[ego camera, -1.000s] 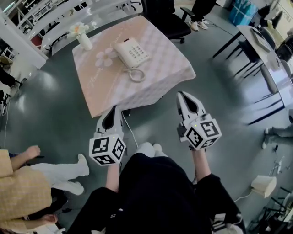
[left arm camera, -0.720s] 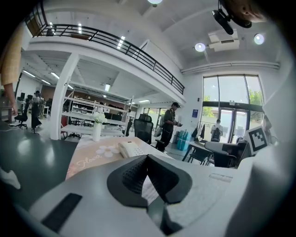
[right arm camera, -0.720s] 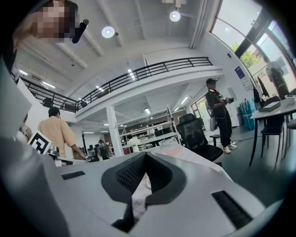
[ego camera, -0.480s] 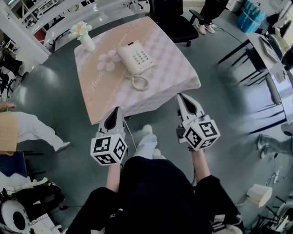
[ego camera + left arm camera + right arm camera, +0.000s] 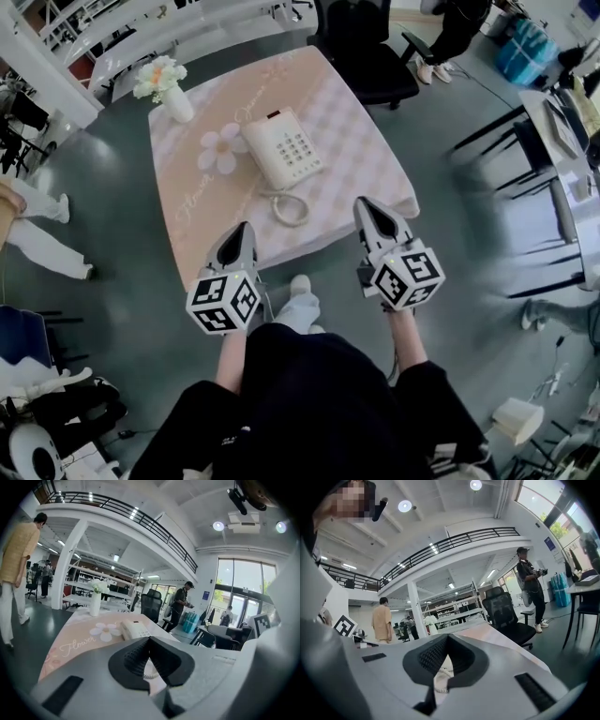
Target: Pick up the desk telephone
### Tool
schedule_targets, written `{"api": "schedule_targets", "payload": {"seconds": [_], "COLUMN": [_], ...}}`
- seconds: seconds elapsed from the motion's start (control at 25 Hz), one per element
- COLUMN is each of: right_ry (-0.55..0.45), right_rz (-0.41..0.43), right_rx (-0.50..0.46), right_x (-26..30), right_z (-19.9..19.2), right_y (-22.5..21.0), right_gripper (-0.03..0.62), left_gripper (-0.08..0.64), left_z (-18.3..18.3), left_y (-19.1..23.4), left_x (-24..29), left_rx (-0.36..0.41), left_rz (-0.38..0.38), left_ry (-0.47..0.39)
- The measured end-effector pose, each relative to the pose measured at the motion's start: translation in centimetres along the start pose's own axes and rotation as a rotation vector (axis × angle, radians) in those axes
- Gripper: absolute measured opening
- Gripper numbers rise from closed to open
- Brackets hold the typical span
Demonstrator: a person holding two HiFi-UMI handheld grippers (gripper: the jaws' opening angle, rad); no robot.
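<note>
Your left tongs (image 5: 242, 229) and right tongs (image 5: 365, 202) now hover nearer the desk (image 5: 361, 141) at mid-frame, both clamped shut on nothing, short of the telephone (image 5: 286, 150).

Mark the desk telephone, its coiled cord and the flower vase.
desk telephone (image 5: 284, 148), head view, middle of its white body.
coiled cord (image 5: 292, 222), head view, near edge of the loop.
flower vase (image 5: 178, 105), head view, its white body below the flowers.
</note>
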State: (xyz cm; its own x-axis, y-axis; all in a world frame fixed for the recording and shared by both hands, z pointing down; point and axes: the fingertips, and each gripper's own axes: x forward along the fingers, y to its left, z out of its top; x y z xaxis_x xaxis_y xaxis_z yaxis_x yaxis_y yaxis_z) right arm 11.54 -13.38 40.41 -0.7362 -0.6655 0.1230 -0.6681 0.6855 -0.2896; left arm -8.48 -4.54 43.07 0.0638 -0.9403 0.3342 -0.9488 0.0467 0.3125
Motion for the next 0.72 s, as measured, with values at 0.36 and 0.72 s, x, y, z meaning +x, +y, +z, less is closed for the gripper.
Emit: {"api": "schedule_targets", "payload": {"seconds": [0.36,0.72], "right_ry": [0.055,0.117], "right_rz": [0.030,0.058], "right_rx": [0.032,0.057], "right_x": [6.6,11.6], "right_z": [-0.5,-1.6], "right_y": [-1.9,-2.8], "right_gripper": [-0.008,-0.008], "left_gripper": [-0.001,0.000], "left_z": [0.4,-0.3], "left_y": [2.0,4.3], "left_x": [5.5,9.0], "left_rx": [-0.029,-0.123], "left_rz": [-0.014,-0.040], "left_ry": [0.063,0.144]}}
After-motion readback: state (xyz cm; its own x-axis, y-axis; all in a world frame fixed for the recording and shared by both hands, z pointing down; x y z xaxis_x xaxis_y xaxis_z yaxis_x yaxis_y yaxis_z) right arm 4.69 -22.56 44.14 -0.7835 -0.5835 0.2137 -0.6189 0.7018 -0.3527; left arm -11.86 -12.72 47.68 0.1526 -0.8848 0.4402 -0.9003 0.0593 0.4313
